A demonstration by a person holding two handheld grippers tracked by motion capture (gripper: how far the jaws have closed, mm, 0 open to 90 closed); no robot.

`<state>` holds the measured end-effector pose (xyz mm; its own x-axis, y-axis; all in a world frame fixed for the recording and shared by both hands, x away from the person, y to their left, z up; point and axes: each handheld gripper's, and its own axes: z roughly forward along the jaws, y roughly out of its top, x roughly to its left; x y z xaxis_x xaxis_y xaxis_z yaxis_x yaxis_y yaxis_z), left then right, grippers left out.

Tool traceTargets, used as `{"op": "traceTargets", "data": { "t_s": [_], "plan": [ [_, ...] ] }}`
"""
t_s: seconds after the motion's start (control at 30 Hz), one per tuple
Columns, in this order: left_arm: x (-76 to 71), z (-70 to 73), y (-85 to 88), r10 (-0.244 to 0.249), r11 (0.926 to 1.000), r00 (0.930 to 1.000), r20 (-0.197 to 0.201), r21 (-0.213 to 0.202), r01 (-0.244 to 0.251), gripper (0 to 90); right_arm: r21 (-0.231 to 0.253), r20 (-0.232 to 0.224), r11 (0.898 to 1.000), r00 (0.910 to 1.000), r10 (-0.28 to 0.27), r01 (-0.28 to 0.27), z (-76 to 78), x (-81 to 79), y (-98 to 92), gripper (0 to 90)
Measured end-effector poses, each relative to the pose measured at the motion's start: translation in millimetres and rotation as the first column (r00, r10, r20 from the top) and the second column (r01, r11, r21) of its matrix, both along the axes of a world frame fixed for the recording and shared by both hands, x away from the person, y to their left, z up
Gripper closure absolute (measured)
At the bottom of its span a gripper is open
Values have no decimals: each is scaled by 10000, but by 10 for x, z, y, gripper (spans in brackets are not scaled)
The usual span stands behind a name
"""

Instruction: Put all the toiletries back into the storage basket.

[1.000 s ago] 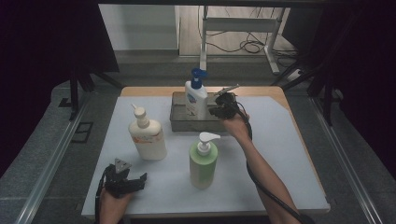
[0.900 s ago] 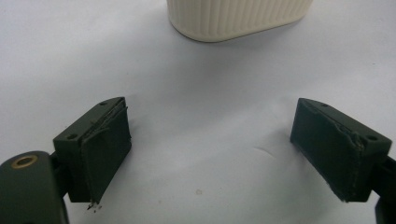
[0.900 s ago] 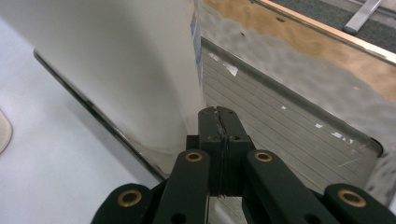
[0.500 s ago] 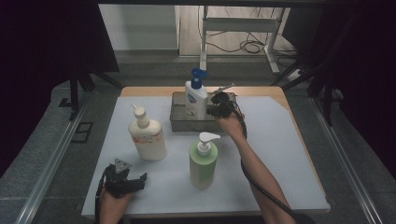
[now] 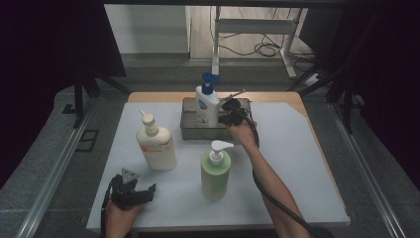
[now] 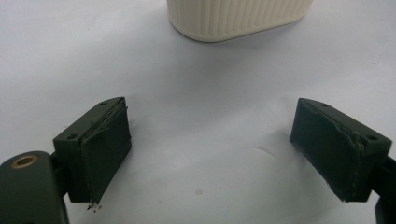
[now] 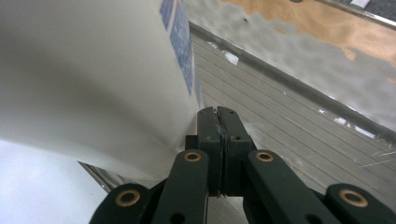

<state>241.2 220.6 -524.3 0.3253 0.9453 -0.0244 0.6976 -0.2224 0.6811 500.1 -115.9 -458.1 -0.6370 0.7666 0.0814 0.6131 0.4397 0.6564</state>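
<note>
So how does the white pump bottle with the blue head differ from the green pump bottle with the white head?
The white pump bottle with the blue head stands in the metal tray; the green pump bottle with the white head stands on the white table sheet. The shut right gripper is beside the former; the latter stands alone. Both are upright.

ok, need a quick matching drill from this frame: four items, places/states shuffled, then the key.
Items:
1. blue-pump bottle
2. green bottle
3. cream bottle
4. left tongs

Places/states:
A. jaws wide apart, nothing between them, near table edge
B. standing in the metal tray
C. centre of the white mat, white pump on top
D. left of the green one, on the mat

Pairs: 1-B, 2-C, 3-D, 4-A
</note>
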Motion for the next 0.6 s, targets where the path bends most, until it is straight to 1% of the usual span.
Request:
{"op": "traceTargets", "data": {
  "t_s": [0.6],
  "plan": [
    [0, -1, -1, 7, 10000, 10000, 5, -20, -7, 118, 94, -93, 9997, 9997, 224, -223, -36, 2, 142, 869]
  ]
}}
